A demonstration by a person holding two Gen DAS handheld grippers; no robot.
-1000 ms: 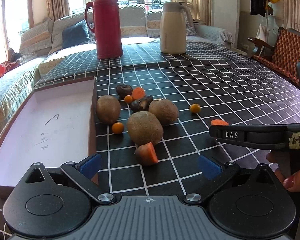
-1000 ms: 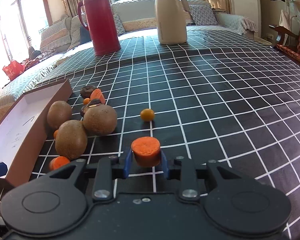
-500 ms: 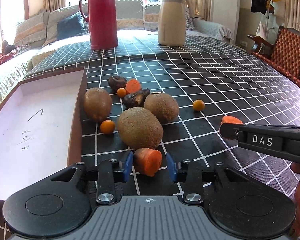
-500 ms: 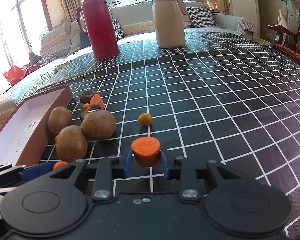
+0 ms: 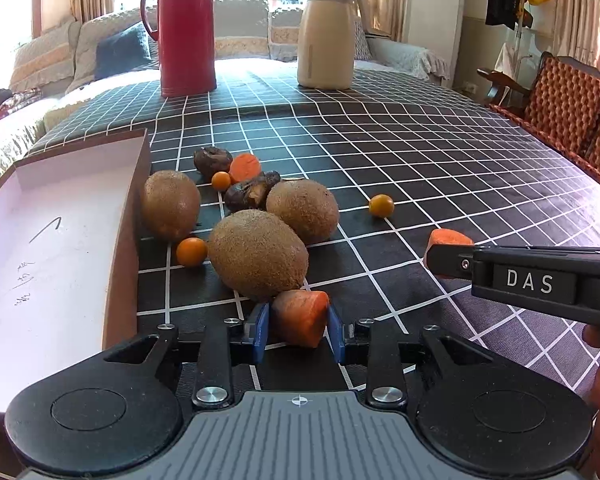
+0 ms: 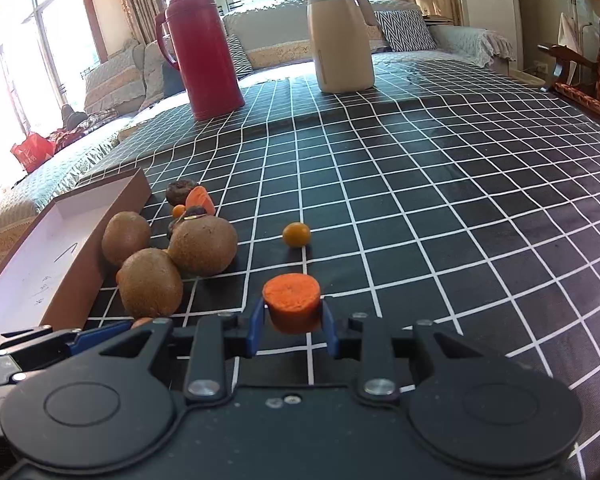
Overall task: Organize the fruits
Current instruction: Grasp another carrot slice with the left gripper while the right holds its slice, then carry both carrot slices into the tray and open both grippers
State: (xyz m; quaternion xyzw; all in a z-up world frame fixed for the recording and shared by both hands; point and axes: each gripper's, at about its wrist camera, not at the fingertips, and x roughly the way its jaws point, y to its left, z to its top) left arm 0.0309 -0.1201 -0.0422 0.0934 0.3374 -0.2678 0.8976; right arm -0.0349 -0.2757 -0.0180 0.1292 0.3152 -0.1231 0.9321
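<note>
Carrot chunk (image 5: 300, 317): lower centre of the left wrist view, pinched between the blue pads of the left tongs (image 5: 296, 330), touching the nearest kiwi (image 5: 259, 254) just above it.

Second carrot chunk (image 6: 291, 303): lower centre of the right wrist view, cut face up, pinched by the right tongs (image 6: 292, 330).

Two more kiwis (image 5: 302, 211) (image 5: 171, 204): mid-left of the frame, beside the open box (image 5: 125, 236) at far left.

Small orange fruits (image 5: 191, 251) (image 5: 381, 205) (image 5: 221, 180), two dark dried pieces (image 5: 252, 194) (image 5: 212, 159) and a third carrot piece (image 5: 245, 167): scattered among and above the kiwis.

Checked tabletop (image 5: 420, 168): carries all items.

Red thermos (image 5: 186, 28) and cream jug (image 5: 327, 36): upper centre, well apart from the fruit.
</note>
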